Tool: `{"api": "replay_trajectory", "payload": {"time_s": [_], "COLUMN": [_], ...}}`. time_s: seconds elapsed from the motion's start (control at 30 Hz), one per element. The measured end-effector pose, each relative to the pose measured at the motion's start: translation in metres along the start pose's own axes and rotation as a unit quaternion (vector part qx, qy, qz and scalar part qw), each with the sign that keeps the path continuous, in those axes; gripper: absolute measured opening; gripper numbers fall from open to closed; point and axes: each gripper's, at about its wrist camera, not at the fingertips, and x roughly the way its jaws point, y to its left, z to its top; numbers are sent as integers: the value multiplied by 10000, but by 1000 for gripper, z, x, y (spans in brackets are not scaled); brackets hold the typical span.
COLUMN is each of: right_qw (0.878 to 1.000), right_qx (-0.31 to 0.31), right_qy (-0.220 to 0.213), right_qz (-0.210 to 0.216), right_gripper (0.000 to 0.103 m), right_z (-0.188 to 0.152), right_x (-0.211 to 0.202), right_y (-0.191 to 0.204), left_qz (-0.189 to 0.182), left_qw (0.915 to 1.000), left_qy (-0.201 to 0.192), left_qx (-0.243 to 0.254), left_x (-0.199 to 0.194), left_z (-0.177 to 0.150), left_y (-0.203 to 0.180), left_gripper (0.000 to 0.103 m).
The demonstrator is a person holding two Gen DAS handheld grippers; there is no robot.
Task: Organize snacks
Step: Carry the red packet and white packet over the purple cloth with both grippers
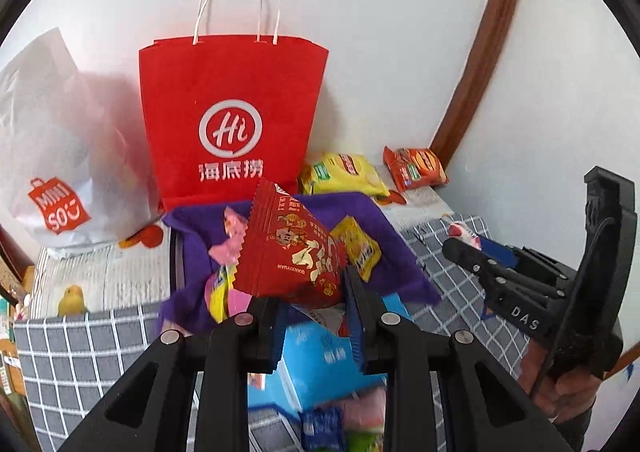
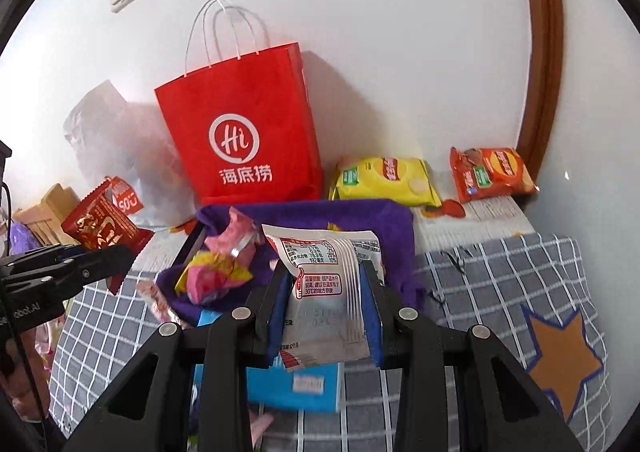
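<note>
Snacks: a red snack packet (image 1: pixel 294 252) is pinched in the left gripper (image 1: pixel 310 300); a silver-backed packet (image 2: pixel 332 284) is pinched in the right gripper (image 2: pixel 326 304).
Ahead of the jaws: purple cloth bin (image 2: pixel 372 220) with loose sweets, then the red paper bag (image 1: pixel 232 120).
Slip risk: both jaws grip only a packet's lower part, so slick foil could slide out.
Collision risk: the grippers are close; the packets might snag each other.

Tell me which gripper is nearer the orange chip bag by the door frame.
Right. The right gripper, holding a silver packet, sits on the orange chip bag's side; the left gripper, holding a red packet, is farther left.
</note>
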Motion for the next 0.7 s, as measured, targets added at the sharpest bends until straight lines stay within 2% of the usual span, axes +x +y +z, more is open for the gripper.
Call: {"api": "replay_trajectory", "payload": {"time_s": [0.2, 0.4, 0.7], "right_qw": [9997, 9999, 9997], "right_qx": [-222, -125, -226], "right_qy": [-5, -33, 60], "right_qz": [-35, 49, 70], "right_gripper": [34, 34, 34], "right_z": [30, 58, 62], "right_x": [29, 53, 95], "right_y": [0, -7, -10], "left_qz": [30, 37, 269], "left_qw": [9999, 9996, 9989], "left_qy": [-96, -146, 44], "left_qx": [-138, -241, -368], "left_x": [17, 38, 65], "left_z": [27, 43, 45], "left_y": [15, 32, 57], "left_gripper": [25, 25, 25]}}
